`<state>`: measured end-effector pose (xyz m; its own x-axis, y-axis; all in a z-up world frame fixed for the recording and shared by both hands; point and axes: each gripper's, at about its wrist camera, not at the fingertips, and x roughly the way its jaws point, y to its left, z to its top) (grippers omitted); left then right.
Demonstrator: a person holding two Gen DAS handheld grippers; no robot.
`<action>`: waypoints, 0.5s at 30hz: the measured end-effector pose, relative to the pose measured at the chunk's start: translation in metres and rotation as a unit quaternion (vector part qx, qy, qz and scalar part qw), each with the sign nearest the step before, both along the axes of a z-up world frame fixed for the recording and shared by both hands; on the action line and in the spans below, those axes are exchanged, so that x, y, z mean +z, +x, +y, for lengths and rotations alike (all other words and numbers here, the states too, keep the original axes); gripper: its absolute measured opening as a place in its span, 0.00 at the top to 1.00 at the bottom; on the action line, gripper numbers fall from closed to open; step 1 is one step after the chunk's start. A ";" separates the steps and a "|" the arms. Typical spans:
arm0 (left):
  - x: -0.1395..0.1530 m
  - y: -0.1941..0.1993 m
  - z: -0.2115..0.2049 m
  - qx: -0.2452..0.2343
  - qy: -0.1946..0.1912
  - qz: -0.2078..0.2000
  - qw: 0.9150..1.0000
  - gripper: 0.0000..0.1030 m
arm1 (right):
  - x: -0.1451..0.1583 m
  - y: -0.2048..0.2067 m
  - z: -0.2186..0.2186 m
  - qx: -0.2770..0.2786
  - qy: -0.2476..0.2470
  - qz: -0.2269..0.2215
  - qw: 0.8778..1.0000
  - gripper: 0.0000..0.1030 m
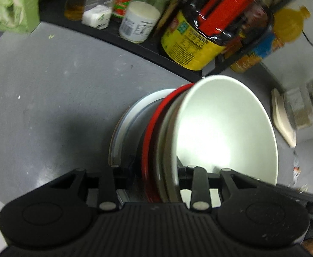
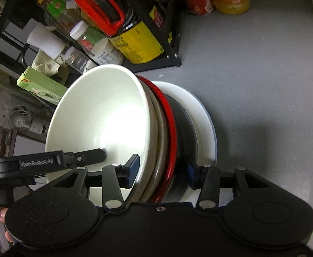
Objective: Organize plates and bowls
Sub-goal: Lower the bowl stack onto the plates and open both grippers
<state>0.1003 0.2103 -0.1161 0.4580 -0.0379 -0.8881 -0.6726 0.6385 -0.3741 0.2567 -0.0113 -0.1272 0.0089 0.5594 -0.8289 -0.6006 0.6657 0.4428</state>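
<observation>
Beyond the left gripper (image 1: 156, 165), a black rack (image 1: 135, 42) holds, from left to right, an oil bottle (image 1: 75, 2), a clear shaker (image 1: 97, 6) with white powder at its bottom, a white-lidded jar (image 1: 139, 21) and a big dark bottle (image 1: 209, 32) with a yellow label and a red handle. An orange juice bottle (image 1: 280, 34) stands outside the rack, to its right. Just ahead of both tools, on the grey counter (image 1: 49, 85), a white plate (image 1: 122, 128) carries a nest of bowls: a dark bowl (image 1: 138, 124) holds a red bowl (image 1: 150, 132), which holds a beige bowl (image 1: 167, 139), and a glossy white bowl (image 1: 220, 128) sits innermost. It has nothing in it. Each tool straddles the stacked rims, one finger inside the white bowl and one outside. The right gripper (image 2: 161, 169) stands part open; whether either tool's pads press on the rims I cannot tell.
</observation>
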 end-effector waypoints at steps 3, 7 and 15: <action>0.001 -0.002 -0.002 0.006 -0.002 -0.010 1.000 0.60 | 0.012 -0.003 -0.010 -0.014 0.024 -0.015 0.999 0.49; 0.013 -0.006 -0.009 0.003 0.033 -0.018 0.999 0.46 | 0.033 -0.014 -0.030 -0.038 0.054 -0.053 0.996 0.34; 0.041 -0.031 -0.026 -0.008 0.073 -0.032 0.997 0.30 | 0.062 -0.056 -0.071 -0.095 0.060 -0.121 0.986 0.11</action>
<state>0.0695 0.1847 -0.0752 0.5147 0.0822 -0.8534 -0.6396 0.6996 -0.3184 0.2004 -0.0824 -0.0648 0.3124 0.6231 -0.7170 -0.5687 0.7273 0.3843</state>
